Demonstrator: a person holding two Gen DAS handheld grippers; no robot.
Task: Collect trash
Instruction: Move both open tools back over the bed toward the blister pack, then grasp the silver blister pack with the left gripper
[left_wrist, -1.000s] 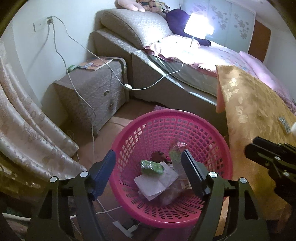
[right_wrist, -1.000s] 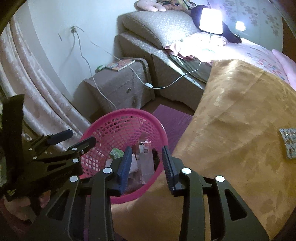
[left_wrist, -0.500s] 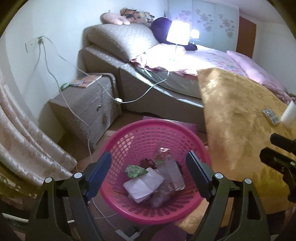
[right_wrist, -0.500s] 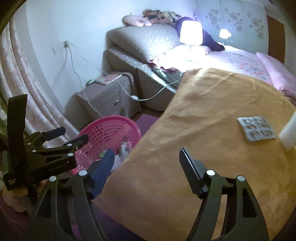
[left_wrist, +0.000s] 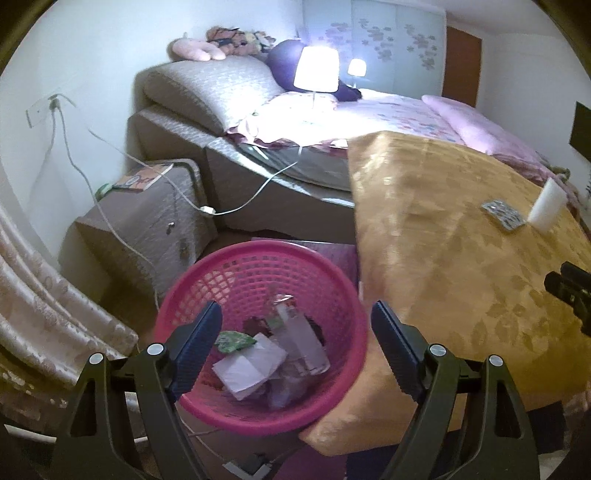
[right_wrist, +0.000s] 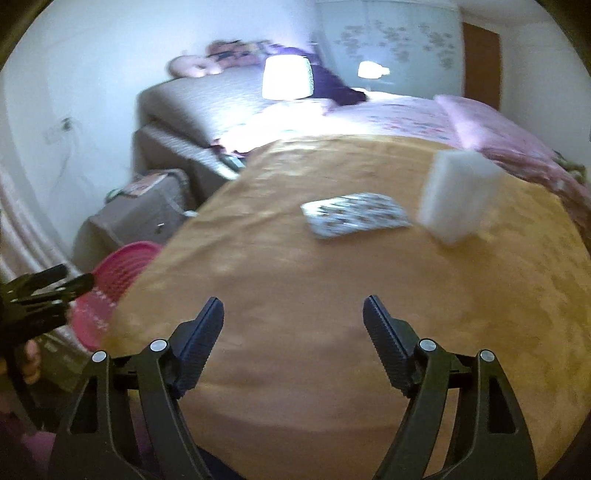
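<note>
The pink basket stands on the floor at the near left corner of the table, its rim just beside the hanging edge of the gold tablecloth. Inside it lie a folded white paper, a green wrapper and a flattened carton, so part of the collecting looks done. Two things are left on the table, toward its far right edge: a flat patterned packet and a white block standing just beside it on the right. Judging by the task, these are probably the next pieces to pick up, though whether the block counts as trash cannot be told.

The left gripper hovers over the basket with its jaws wide apart and nothing between them. The right gripper is above the near part of the table, pointed toward the packet, jaws also wide apart and empty; the view is blurred, which suggests it is moving. It is well short of the packet.

Beyond the table are a bed with a lit lamp, and a nightstand with cables trailing over it.
</note>
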